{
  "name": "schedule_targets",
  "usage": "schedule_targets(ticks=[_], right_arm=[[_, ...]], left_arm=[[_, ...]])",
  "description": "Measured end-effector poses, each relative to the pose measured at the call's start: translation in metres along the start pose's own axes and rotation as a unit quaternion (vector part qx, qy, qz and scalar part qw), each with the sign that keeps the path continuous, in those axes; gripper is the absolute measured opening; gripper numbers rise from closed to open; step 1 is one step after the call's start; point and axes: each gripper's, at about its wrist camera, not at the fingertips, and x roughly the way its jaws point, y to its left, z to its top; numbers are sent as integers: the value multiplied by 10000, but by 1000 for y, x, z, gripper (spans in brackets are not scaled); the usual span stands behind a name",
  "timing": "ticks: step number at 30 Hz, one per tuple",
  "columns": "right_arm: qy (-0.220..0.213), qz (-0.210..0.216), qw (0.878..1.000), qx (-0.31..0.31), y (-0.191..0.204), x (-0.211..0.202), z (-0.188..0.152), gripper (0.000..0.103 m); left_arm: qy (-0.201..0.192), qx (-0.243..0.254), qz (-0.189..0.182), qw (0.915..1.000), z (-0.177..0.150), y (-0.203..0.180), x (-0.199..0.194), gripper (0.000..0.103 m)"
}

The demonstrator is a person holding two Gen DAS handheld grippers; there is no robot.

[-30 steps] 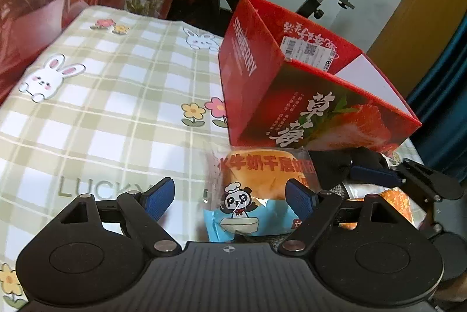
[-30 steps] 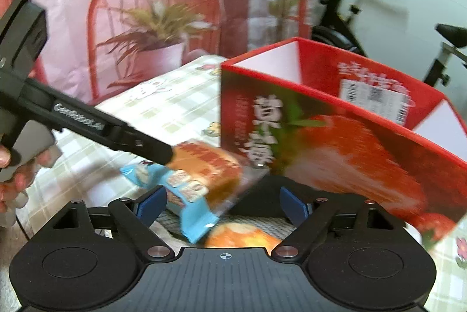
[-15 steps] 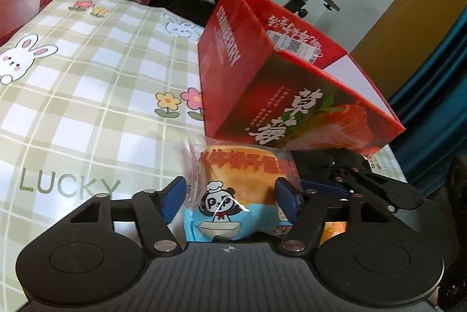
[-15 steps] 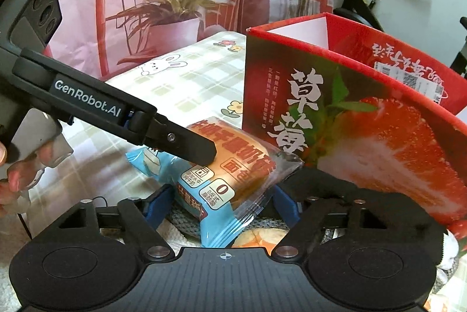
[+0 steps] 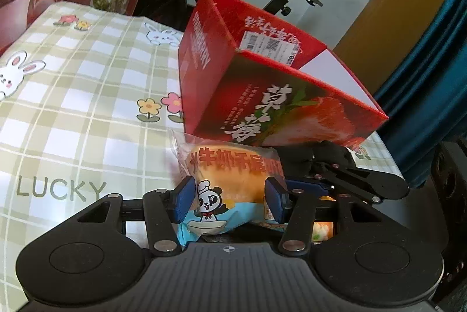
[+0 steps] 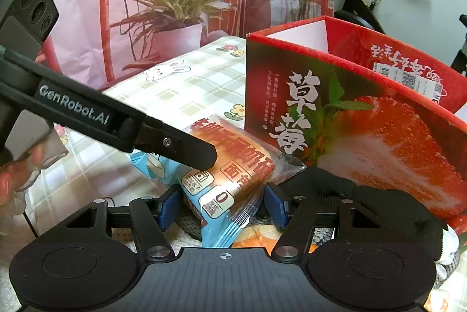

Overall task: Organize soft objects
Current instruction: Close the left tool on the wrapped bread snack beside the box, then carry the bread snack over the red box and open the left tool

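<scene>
Left wrist: left gripper (image 5: 230,199) and right gripper (image 6: 223,205) fingers, wider a second ago, closing onto bread packet (image 5: 233,177) | packet lifted beside strawberry box (image 5: 280,84), above tabletop (image 5: 87,95) | boxing next, likely.

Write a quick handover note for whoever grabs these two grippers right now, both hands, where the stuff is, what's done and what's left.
Left gripper: jaws closing on the packaged bread, blue pads at the wrapper's sides.
Right gripper: jaws closing on the same packaged bread from the other end; pads at or near the wrapper.
Things: the bread is in front of the red strawberry box, which stands open-topped on the checked tablecloth. A second, orange bread item lies beneath the grippers.
Done: nothing can be seen inside the box.
Left: secure the grip, probably move the bread into the box, then deal with the orange item.
</scene>
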Motion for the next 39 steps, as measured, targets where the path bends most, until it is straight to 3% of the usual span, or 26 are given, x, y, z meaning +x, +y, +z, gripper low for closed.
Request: schedule_targets(ticks=[14,20,32,39], right_arm=[[-798,96,9964,-271,-9,-56,43,56],[-1130,30,9929,-378,-27,-75,61,55],[-1262,-315,9910,-306,-95,-72,91,55],[-894,-301,9955,-27,-131,-34,97,55]], left_arm=[[-823,518,-71,9952,37,-50,-58,55],[-986,641,-103,9930,59,-70,-57,55],[-871,729,-368,9928,115,-78,-3,56],[-514,665,-88,9964,129,-72,42,59]])
